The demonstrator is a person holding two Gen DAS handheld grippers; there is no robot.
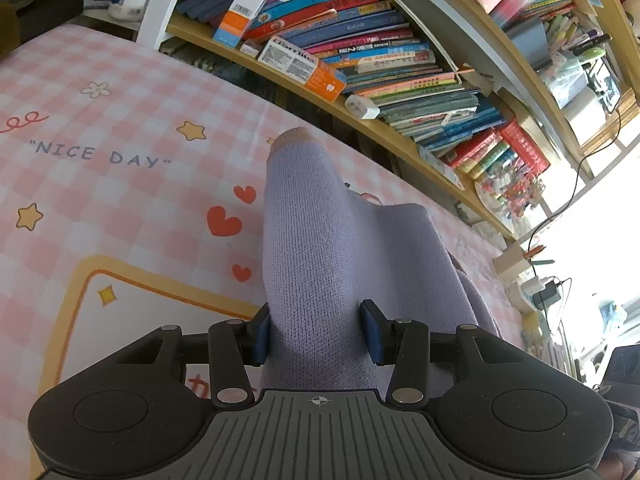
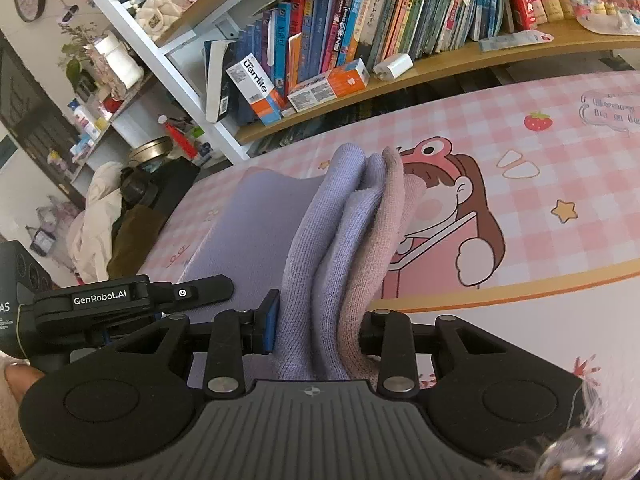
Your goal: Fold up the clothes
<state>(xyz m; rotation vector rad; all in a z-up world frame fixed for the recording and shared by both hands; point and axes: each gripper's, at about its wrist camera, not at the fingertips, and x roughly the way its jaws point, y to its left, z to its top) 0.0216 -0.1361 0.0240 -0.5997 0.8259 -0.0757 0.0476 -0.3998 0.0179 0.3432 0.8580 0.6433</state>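
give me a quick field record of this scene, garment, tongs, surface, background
garment: lilac knit sweater, pinkish cuff at the sleeve end, bunched layers
left tongs: shut on the sweater, pads against a fold of knit
right tongs: shut on the sweater, several lilac and pink layers between the pads
surface: pink checked mat with cartoon prints
background: bookshelf packed with books behind the mat
fold state: sweater lifted in both tongs, not yet laid flat
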